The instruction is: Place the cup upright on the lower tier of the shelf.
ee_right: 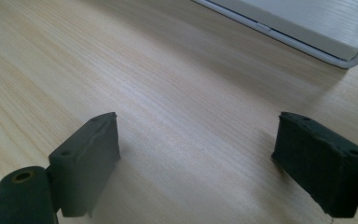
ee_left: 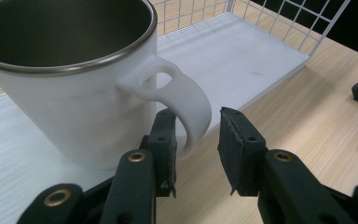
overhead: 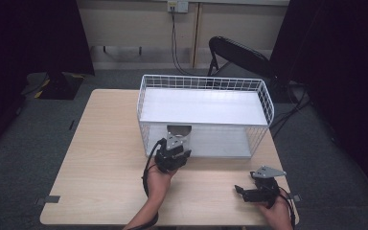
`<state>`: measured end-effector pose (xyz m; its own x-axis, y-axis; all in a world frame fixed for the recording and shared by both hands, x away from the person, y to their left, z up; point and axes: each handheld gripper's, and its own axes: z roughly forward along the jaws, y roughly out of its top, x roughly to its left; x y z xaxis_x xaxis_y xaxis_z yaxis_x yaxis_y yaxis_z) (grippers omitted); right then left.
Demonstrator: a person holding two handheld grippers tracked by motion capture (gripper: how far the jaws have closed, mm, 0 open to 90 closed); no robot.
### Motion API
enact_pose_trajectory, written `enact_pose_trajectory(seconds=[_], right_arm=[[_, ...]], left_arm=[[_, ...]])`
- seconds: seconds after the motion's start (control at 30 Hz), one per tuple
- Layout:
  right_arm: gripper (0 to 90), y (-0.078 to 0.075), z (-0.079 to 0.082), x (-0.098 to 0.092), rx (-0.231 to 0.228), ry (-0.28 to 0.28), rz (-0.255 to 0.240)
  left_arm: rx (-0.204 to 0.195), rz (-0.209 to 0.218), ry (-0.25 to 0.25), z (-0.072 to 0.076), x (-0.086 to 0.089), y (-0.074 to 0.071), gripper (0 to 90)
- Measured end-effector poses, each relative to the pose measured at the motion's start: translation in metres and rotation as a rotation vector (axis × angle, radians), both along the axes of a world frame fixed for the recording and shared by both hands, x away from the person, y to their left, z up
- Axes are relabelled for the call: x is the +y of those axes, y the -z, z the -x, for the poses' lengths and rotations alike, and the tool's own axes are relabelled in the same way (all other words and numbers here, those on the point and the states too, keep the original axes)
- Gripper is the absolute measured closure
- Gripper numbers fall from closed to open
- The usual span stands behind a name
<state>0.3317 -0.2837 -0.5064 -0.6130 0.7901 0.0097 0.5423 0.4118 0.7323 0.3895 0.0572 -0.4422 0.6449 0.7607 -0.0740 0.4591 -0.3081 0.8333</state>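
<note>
At upper left of the left gripper view, a white mug (ee_left: 81, 88) stands empty on the wire basket's (overhead: 263, 98) lower shelf. Left tool (ee_left: 196, 140) straddles its handle, pads apart from it; right tool (ee_right: 198, 158) gapes over bare bench (ee_right: 121, 60).

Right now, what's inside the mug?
The left gripper view shows the mug upright on the rack's white lower shelf. Its dark metal inner wall looks bare. The rim and the frame edge cover the bottom, so contents there can't be ruled out.
</note>
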Motion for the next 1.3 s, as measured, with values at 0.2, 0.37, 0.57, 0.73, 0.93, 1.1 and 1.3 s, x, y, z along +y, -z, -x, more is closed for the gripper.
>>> enact_pose_trajectory(seconds=[0.2,0.37,0.57,0.73,0.93,1.1,1.3], right_arm=[[13.1,0.0,0.0,0.0,0.0,0.0,0.0],[13.1,0.0,0.0,0.0,0.0,0.0,0.0],[13.1,0.0,0.0,0.0,0.0,0.0,0.0],[13.1,0.0,0.0,0.0,0.0,0.0,0.0],[13.1,0.0,0.0,0.0,0.0,0.0,0.0],[13.1,0.0,0.0,0.0,0.0,0.0,0.0],[13.1,0.0,0.001,0.0,0.0,0.001,0.001]], left_arm=[[-0.007,0.003,-0.011,0.007,0.006,-0.004,65.5],[0.008,-0.005,-0.017,0.007,0.009,-0.001,70.2],[0.005,-0.02,-0.014,0.005,0.005,0.0,82.5],[0.002,-0.025,-0.027,-0.001,0.004,0.0,89.9],[0.004,-0.012,-0.041,-0.011,0.005,0.0,89.9],[0.006,-0.01,-0.055,-0.017,0.001,0.004,89.3],[0.0,-0.022,-0.066,-0.024,-0.008,0.007,88.7]])
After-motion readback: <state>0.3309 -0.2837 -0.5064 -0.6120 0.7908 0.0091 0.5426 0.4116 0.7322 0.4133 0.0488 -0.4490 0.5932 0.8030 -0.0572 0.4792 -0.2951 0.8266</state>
